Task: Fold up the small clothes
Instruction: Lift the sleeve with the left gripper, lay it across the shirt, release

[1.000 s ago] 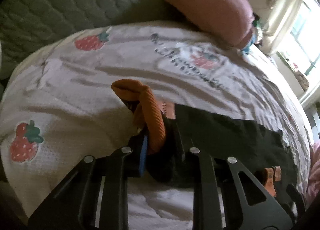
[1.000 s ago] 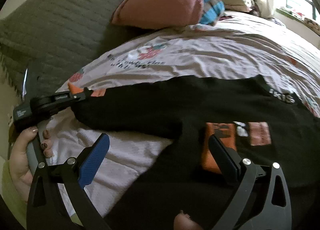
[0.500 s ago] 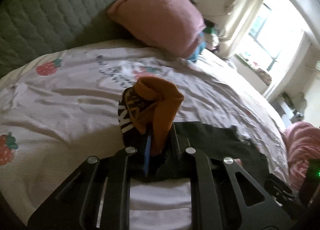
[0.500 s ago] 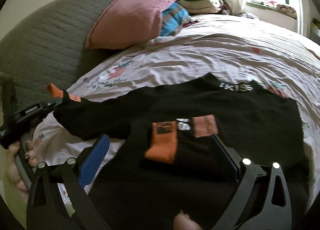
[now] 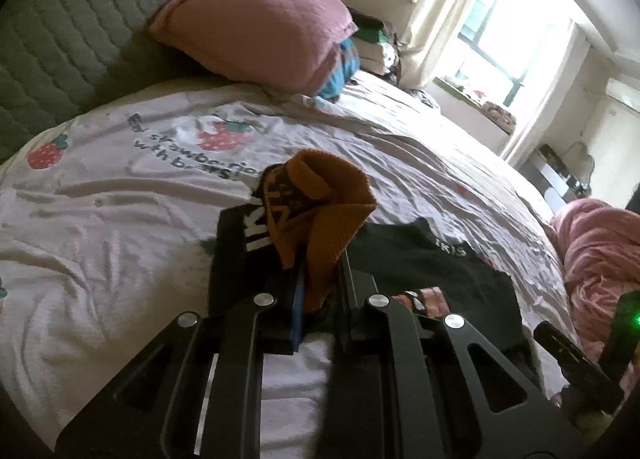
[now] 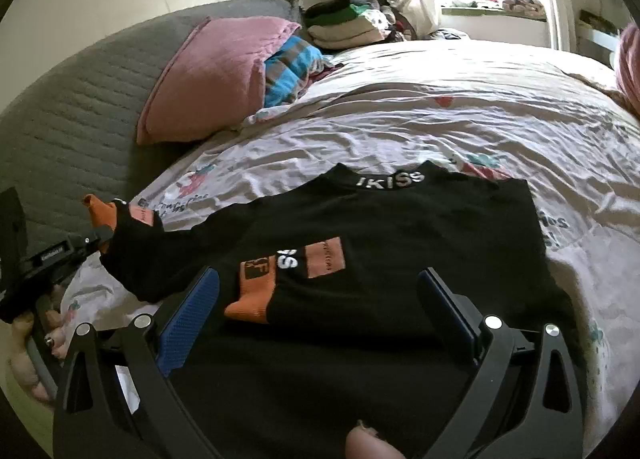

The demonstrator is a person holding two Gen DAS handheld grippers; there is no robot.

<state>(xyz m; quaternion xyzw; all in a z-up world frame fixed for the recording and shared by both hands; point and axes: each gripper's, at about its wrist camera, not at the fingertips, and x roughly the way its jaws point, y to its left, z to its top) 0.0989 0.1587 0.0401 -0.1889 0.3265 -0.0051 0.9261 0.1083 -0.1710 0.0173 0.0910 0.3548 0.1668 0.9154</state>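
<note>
The wide bed with a pale strawberry-print sheet (image 6: pixel 400 119) carries everything. On it, directly ahead of the right tool (image 6: pixel 320 311), lies the small black knit top with orange cuffs and white lettering (image 6: pixel 400 227), its body flat and one sleeve already folded across the chest. The right tool hovers over it with its jaws spread wide, gripping nothing. The left tool (image 5: pixel 316 287) is clamped on the other sleeve's ribbed orange cuff (image 5: pixel 332 211), lifted off the sheet. The fabric looks light, limp and stretchy, so it will likely sag and bunch. The thicker cuffs, collar band and hem corners seem the surest places to pinch.
</note>
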